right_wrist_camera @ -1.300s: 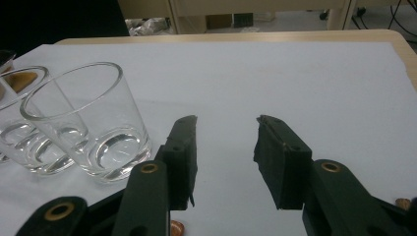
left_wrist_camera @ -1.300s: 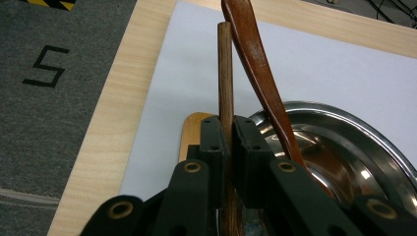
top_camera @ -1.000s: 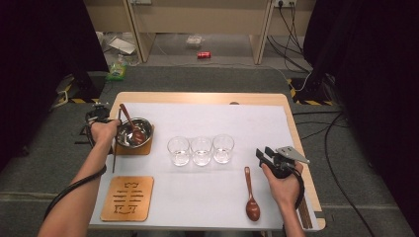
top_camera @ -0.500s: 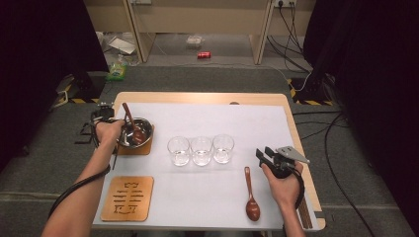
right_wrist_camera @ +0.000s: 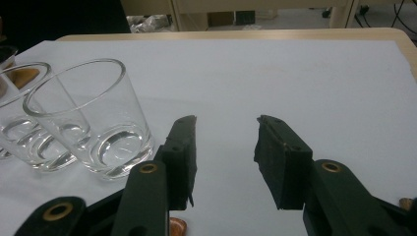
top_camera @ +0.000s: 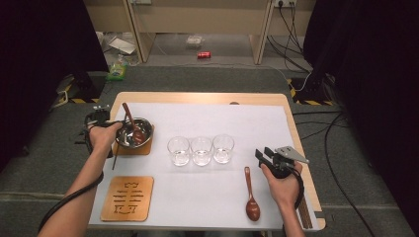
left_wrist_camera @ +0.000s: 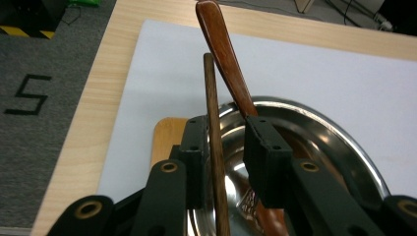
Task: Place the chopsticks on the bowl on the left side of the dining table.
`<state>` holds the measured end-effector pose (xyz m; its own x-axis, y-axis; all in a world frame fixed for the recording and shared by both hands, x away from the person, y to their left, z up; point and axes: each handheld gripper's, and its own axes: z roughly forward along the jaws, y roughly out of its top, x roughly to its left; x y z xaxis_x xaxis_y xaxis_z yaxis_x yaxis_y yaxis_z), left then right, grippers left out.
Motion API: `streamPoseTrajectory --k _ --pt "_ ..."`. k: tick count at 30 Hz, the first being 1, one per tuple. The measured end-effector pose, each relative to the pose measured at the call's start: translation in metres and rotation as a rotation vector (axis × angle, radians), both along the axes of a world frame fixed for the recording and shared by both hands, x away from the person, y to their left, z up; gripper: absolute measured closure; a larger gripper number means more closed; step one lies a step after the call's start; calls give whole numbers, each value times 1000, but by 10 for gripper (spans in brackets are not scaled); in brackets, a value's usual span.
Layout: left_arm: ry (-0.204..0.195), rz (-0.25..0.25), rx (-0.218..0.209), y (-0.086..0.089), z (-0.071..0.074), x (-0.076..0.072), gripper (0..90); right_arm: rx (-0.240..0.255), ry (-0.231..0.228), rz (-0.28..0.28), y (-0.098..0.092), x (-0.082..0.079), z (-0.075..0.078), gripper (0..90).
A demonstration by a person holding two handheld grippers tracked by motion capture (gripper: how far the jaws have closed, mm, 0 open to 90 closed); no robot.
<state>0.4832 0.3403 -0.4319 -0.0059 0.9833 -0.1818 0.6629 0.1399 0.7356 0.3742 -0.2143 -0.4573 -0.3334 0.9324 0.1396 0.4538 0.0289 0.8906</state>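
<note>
Chopstick [left_wrist_camera: 212,142] sits between the jaws of the left gripper [left_wrist_camera: 223,147], over the near-left rim of the steel bowl [top_camera: 133,132]. Long axis runs near-to-far along the gripper's own line, tip pointing away from the person. In the high view the lower end pokes out toward the near side below the left hand [top_camera: 103,136]. Jaws stand a bit wider than the stick, left jaw close against it, right jaw with a visible gap, so I cannot tell if it is truly pinched or just loose in the slot.

Brown spoon [left_wrist_camera: 228,64] lies in the same bowl, handle slanting up and far-left, crossing just behind the right jaw. Risk, as I judge it: closing further could catch the spoon handle as well as the stick.

Bowl rests on a small wooden coaster [top_camera: 143,147] at the table's left. Second coaster with cut-out pattern [top_camera: 127,198] lies near-left, bare.

Right gripper [right_wrist_camera: 223,152] is released, jaws wide apart, nothing between them, hovering low over the white sheet [top_camera: 257,123] at the right. Nearest glass [right_wrist_camera: 91,118] is just to its left; three glasses stand in a row mid-table. Another spoon [top_camera: 250,193] lies near-right, handle pointing far, beside the right hand [top_camera: 282,183].

Left hand is the one on the stick; right is well apart from the bowl.
</note>
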Motion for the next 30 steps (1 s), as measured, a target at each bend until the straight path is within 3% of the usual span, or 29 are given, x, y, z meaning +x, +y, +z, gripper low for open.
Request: streamPoseTrajectory --k 9,18,30 --pt "39 -29 36 -7 6 -12 716 1 9 2 2 -1 0 590" --pt "98 -18 46 -6 -6 -10 720 0 14 7 1 -1 0 589" --pt "108 -9 36 -11 -13 -7 754 2 20 6 1 -1 0 588"
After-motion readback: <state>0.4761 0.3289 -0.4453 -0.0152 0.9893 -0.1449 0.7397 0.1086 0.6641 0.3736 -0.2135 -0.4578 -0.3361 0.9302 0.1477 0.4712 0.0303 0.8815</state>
